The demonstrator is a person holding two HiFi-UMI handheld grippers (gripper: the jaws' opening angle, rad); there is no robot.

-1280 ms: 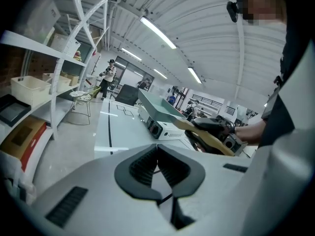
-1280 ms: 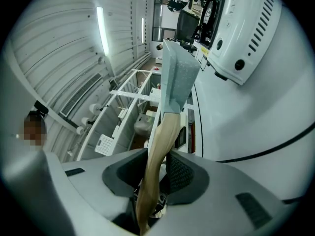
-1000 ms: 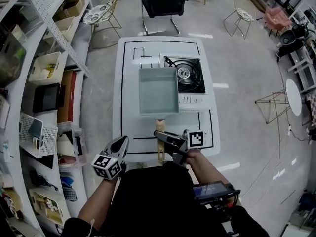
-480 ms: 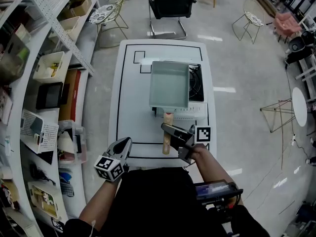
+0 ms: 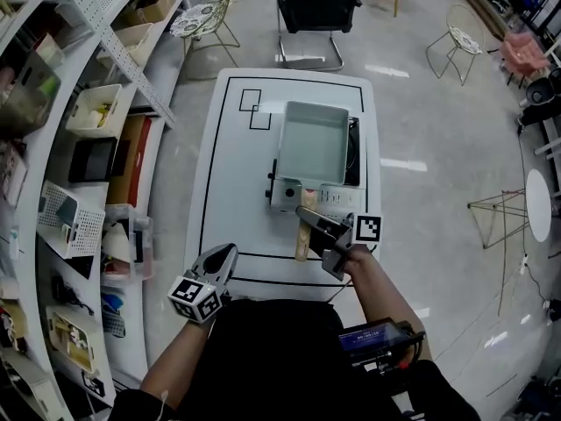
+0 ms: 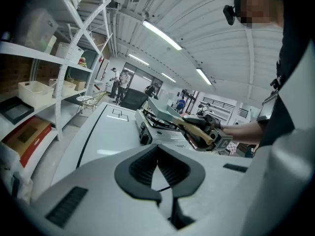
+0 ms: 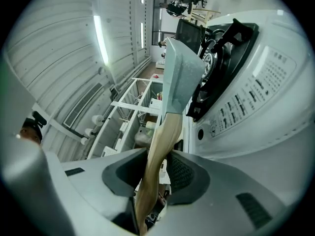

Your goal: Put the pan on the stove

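Observation:
A square grey-green pan with a wooden handle is held over the portable gas stove on the white table, hiding most of its burner. My right gripper is shut on the handle. In the right gripper view the handle runs between the pads to the pan, beside the stove. Whether the pan rests on the grate I cannot tell. My left gripper hangs at the table's near edge, shut and holding nothing. In the left gripper view the pan looks tilted above the stove.
Shelving with bins runs along the left of the table. A black office chair stands at the far end. Black tape lines mark the tabletop. Wire chairs stand on the floor to the right.
The right gripper has carried the pan away from me and to the right, from beside the burner to over the stove. The left gripper has stayed at the near edge.

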